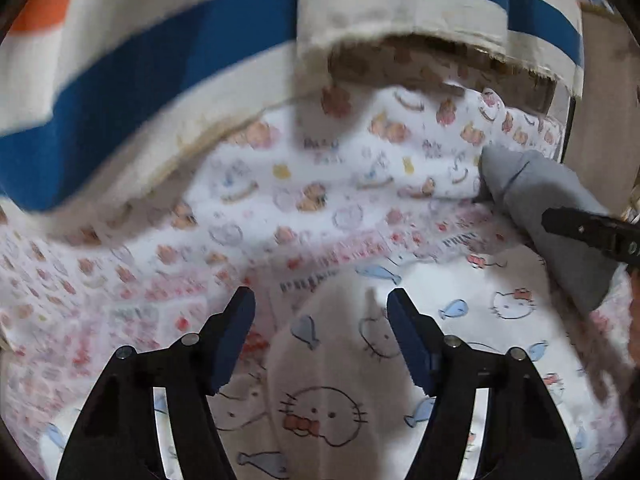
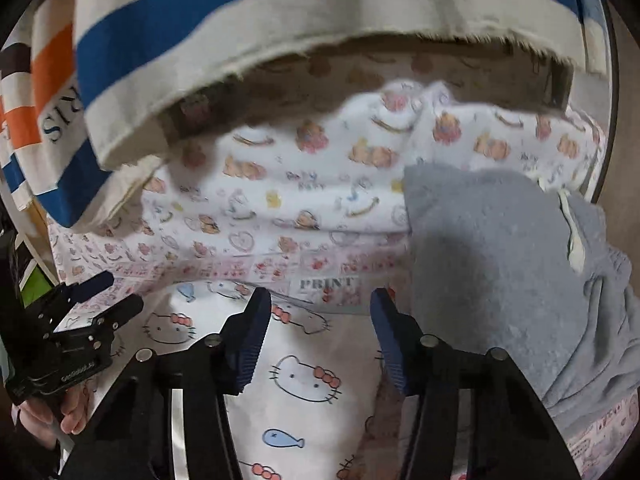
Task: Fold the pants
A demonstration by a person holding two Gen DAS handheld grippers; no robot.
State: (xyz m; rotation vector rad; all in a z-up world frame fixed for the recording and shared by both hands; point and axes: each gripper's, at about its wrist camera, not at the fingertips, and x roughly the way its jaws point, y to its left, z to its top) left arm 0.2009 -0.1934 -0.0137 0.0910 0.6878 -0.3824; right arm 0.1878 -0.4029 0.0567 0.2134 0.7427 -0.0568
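Observation:
White pants [image 1: 332,392] printed with cat faces and blue fish lie under both grippers. In the left wrist view a raised fold of them stands between the open jaws of my left gripper [image 1: 322,316], and the pads do not press on it. In the right wrist view my right gripper [image 2: 320,320] hangs open over the same cat-print cloth [image 2: 304,380], which lies between its pads. My left gripper [image 2: 114,294] also shows at the left edge there, held by a hand [image 2: 72,412]. One of my right gripper's fingers [image 1: 592,232] crosses a grey garment [image 1: 560,208].
A striped canvas bag [image 2: 240,12], blue, cream and orange, overhangs the far side. Beneath its rim lies a folded white cloth with bear prints [image 2: 300,184] on a pink-printed cloth [image 2: 248,268]. The grey garment [image 2: 500,280] with a drawstring fills the right side.

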